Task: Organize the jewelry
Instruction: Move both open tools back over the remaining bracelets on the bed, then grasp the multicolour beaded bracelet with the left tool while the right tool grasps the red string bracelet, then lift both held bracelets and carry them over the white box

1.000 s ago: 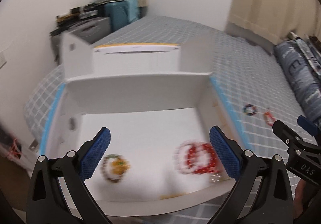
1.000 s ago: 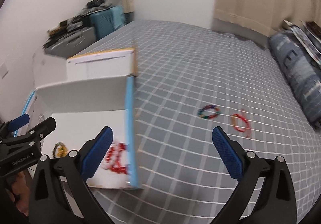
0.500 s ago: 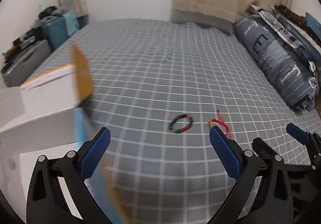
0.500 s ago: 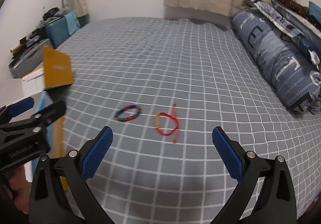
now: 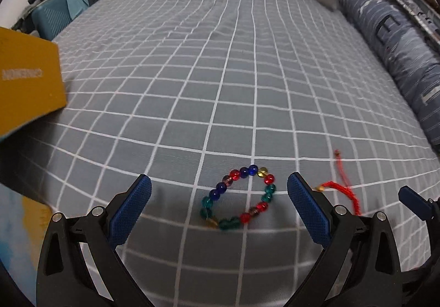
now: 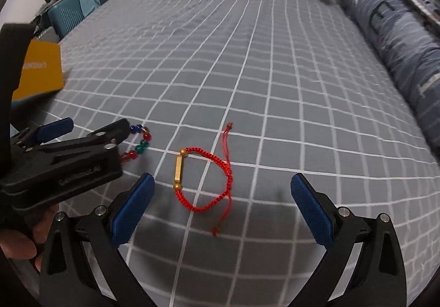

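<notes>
A bracelet of red, blue, green and yellow glass beads lies flat on the grey checked bedspread, between the spread fingers of my left gripper, which is open and empty. Part of it shows in the right wrist view beside the left gripper's body. A red braided cord bracelet with a gold bar lies just right of it, between the fingers of my right gripper, open and empty. Its cord shows in the left wrist view.
A yellow flap of the cardboard box stands at the left edge. A long blue patterned bolster runs along the right side of the bed. A teal suitcase with clutter sits past the far left corner.
Both grippers swung right, away from the white box that holds other bracelets, and moved down close over the two bracelets on the bedspread. Both stayed open.
</notes>
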The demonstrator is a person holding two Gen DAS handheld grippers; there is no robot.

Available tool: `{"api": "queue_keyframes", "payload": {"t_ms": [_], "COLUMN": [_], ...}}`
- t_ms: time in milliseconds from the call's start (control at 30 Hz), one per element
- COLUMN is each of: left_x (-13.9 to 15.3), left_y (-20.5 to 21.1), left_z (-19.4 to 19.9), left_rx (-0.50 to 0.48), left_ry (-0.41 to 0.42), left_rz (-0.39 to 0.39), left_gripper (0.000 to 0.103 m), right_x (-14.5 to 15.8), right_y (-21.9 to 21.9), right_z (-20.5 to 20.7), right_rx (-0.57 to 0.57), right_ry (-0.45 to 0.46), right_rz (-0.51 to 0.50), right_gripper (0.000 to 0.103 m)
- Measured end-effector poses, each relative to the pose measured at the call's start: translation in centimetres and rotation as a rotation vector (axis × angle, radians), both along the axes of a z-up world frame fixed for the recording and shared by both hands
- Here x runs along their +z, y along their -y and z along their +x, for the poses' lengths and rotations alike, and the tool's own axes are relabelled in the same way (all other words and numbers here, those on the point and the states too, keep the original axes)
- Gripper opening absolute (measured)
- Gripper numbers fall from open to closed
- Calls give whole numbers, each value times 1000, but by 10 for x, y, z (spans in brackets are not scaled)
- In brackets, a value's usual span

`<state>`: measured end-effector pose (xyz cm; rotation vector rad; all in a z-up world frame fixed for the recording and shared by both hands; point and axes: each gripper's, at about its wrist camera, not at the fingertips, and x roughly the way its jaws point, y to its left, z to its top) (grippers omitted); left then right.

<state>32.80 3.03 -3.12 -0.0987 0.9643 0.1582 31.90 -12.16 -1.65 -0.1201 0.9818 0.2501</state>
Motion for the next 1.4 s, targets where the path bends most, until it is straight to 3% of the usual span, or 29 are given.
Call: {"api": "queue_keyframes", "payload": {"t_ms": [100, 233, 433, 500, 633, 700, 767, 800, 1400], "left_x": [-8, -25, -31, -30, -29, -27, -26, -26, -15], "left_y": [3, 2, -1, 0, 3, 7, 9, 9, 10], "left_z": [2, 10, 10, 8, 2, 1, 0, -1, -16], "left_rx": [4, 6, 7, 8, -8, -22, -48, -57, -63], "left_ry": [13, -22, -9, -1, 10, 12, 7, 7, 64], "left_rz": [25, -19, -28, -27, -29, -33, -48, -53, -49], "left_gripper": [97, 97, 94, 83, 55, 31, 14, 10, 9], "right_x": [-15, -28, -40, -38, -37, -37, -35, -35, -21], "right_y": [-6, -13, -16, -15, -10, -11, -12, -12, -9], "right_z": [2, 7, 13, 13, 17, 18, 18, 18, 13], "right_rx": [15, 24, 16, 8, -19, -26, -35, -37, -75], "right_ry": [2, -16, -33, -33, -36, -32, -26, -25, 47], "right_rz": [-8, 6, -10, -5, 6, 1, -1, 3, 41], "right_gripper": [92, 87, 70, 54, 35, 16, 8, 8, 7]}}
